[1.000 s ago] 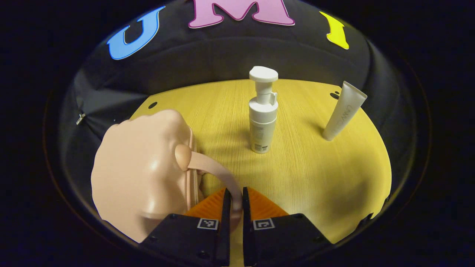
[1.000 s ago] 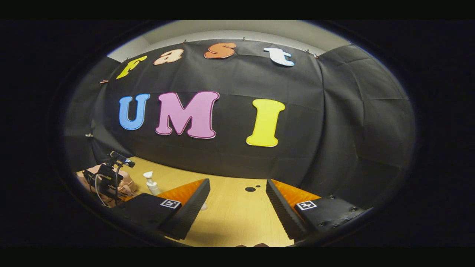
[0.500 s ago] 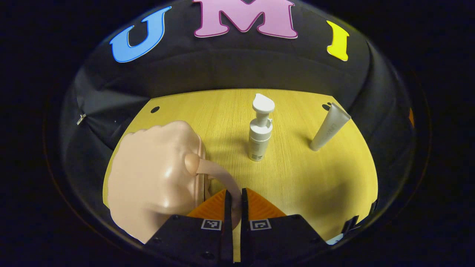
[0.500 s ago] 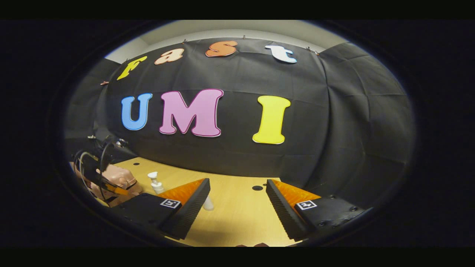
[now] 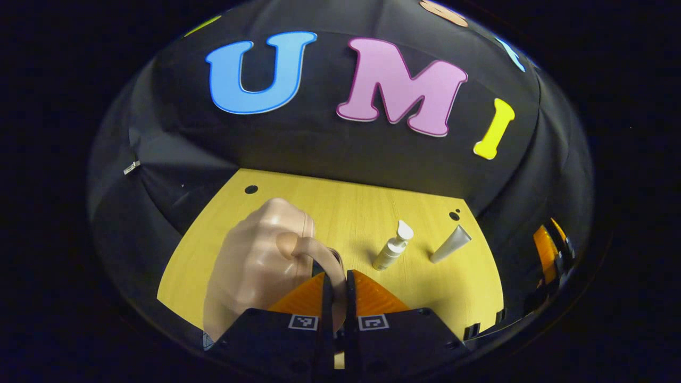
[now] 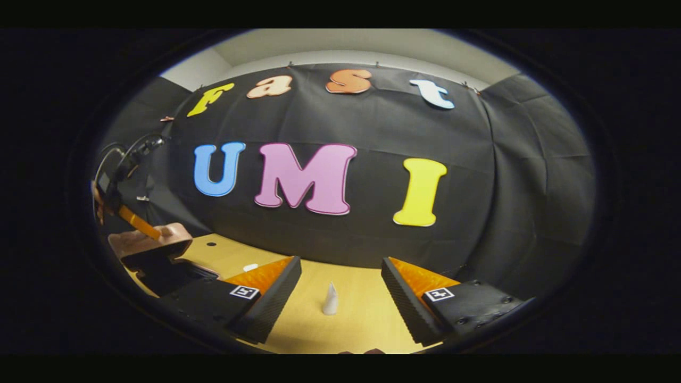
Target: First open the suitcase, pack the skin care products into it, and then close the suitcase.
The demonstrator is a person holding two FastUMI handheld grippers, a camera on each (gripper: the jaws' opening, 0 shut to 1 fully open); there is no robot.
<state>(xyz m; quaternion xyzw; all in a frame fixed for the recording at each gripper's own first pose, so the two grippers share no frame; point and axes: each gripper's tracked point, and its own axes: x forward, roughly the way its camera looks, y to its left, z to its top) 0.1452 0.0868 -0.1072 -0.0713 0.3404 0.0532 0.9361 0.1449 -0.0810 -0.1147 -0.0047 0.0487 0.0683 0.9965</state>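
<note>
My left fingers (image 5: 335,290) stayed clenched on the suitcase's handle (image 5: 319,255) and had swung the pink lid (image 6: 151,242) up since a second ago, so the suitcase was open at the table's (image 5: 340,213) left, dark inside. My right fingers (image 6: 340,295) hung released. The pump bottle (image 5: 392,251) and tube (image 5: 451,243) stood unpacked nearby.

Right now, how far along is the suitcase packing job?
Opening is under way: the left gripper, shut on the pink suitcase's handle, has its lid raised. Still on the wooden table: white pump bottle and white tube. Packing and closing remain; the right gripper waits open.
</note>
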